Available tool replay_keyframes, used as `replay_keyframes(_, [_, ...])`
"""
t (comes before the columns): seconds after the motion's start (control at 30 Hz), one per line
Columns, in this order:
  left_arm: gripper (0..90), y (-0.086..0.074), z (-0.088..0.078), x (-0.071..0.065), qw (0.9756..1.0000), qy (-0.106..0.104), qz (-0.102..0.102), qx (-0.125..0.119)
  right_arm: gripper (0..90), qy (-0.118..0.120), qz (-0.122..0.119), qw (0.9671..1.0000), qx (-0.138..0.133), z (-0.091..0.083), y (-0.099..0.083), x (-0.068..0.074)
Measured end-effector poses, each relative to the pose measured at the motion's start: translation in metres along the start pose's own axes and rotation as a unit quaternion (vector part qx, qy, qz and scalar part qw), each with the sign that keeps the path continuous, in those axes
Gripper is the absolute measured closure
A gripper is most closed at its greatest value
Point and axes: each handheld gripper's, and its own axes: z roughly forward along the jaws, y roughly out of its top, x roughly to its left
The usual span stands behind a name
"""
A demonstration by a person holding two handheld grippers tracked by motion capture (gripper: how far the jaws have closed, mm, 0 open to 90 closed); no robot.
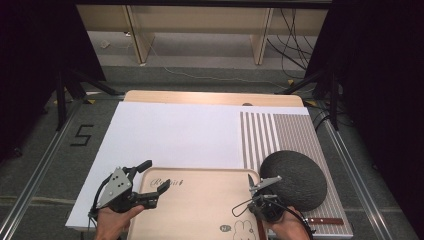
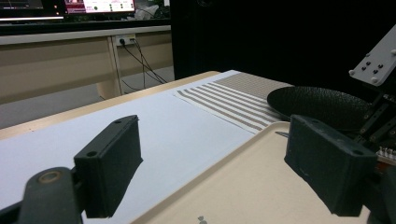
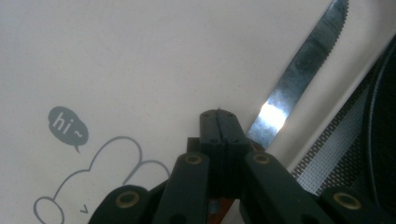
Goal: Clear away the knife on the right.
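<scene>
The high view looks forward and down from above the table's near edge onto the tray [image 1: 200, 210]. The left gripper view sits low, facing across that tray [image 2: 243, 186] toward the dark round mat [image 2: 322, 105]. The right gripper view hangs very close over the tray [image 3: 140, 60] and a knife blade [image 3: 299, 74], probably looking steeply down.

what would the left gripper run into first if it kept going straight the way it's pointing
Probably the right gripper, though depth is hard to judge. The left gripper has open jaws and points across the beige tray, above its surface; beyond that sit the right gripper and the dark round mat.
</scene>
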Motion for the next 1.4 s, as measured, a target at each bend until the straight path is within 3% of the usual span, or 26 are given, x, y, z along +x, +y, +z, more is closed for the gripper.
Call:
replay_keyframes(0.1, [17.5,0.000,0.000,0.000,1.0000,0.000,0.000,0.000,90.0,0.004,0.000,1.0000,-0.002,-0.001,-0.001,-0.001])
replay_keyframes(0.13, [17.5,0.000,0.000,0.000,1.0000,0.000,0.000,0.000,90.0,0.012,0.017,0.9998,-0.002,-0.002,0.000,0.000])
replay_keyframes(0.2, [17.5,0.000,0.000,0.000,1.0000,0.000,0.000,0.000,87.8,0.019,0.019,0.9996,-0.009,-0.003,0.000,-0.001])
replay_keyframes(0.23, [17.5,0.000,0.000,0.000,1.0000,0.000,0.000,0.000,78.6,0.042,0.025,0.9984,-0.027,-0.007,0.000,-0.004])
replay_keyframes(0.33, [17.5,0.000,0.000,0.000,1.0000,0.000,0.000,0.000,60.9,0.070,0.029,0.9959,-0.050,-0.011,0.000,-0.007])
replay_keyframes(0.37, [17.5,0.000,0.000,0.000,1.0000,0.000,0.000,0.000,60.9,0.070,0.029,0.9959,-0.050,-0.011,0.000,-0.007])
replay_keyframes(0.4, [17.5,0.000,0.000,0.000,1.0000,-0.001,0.000,0.000,49.1,0.107,0.047,0.9911,-0.064,-0.015,0.001,-0.009])
replay_keyframes(0.43, [17.5,0.000,0.000,0.000,1.0000,-0.001,-0.001,0.000,49.1,0.107,0.047,0.9911,-0.064,-0.015,0.001,-0.009])
replay_keyframes(0.47, [17.5,0.000,0.001,0.000,1.0000,-0.004,-0.006,-0.006,39.6,0.126,0.051,0.9878,-0.076,-0.020,0.002,-0.010])
replay_keyframes(0.5, [17.5,0.000,0.001,0.000,1.0000,-0.004,-0.006,-0.006,39.6,0.126,0.051,0.9878,-0.076,-0.020,0.002,-0.010])
replay_keyframes(0.53, [17.5,0.000,0.001,0.000,1.0000,-0.003,-0.006,-0.006,31.6,0.145,0.056,0.9831,-0.097,-0.023,0.002,-0.010])
replay_keyframes(0.57, [17.5,0.000,0.001,0.000,1.0000,-0.003,-0.006,-0.006,31.6,0.145,0.056,0.9831,-0.097,-0.023,0.002,-0.010])
replay_keyframes(0.6, [17.5,0.000,0.000,0.001,1.0000,-0.002,-0.003,-0.003,26.9,0.166,0.060,0.9782,-0.109,-0.025,0.002,-0.009])
replay_keyframes(0.7, [17.5,0.000,0.000,0.001,1.0000,-0.001,-0.001,-0.001,20.9,0.172,0.058,0.9766,-0.115,-0.028,0.003,-0.009])
replay_keyframes(0.73, [17.5,0.000,-0.001,0.001,1.0000,-0.001,-0.001,-0.001,20.5,0.175,0.061,0.9750,-0.123,-0.030,0.003,-0.009])
replay_keyframes(0.93, [17.5,0.000,-0.001,0.001,1.0000,-0.001,-0.002,-0.001,20.6,0.171,0.070,0.9737,-0.133,-0.036,0.002,-0.014])
replay_keyframes(1.4, [17.5,0.001,-0.001,0.001,1.0000,-0.002,-0.002,-0.002,20.7,0.136,0.092,0.9740,-0.156,-0.051,-0.006,-0.034])
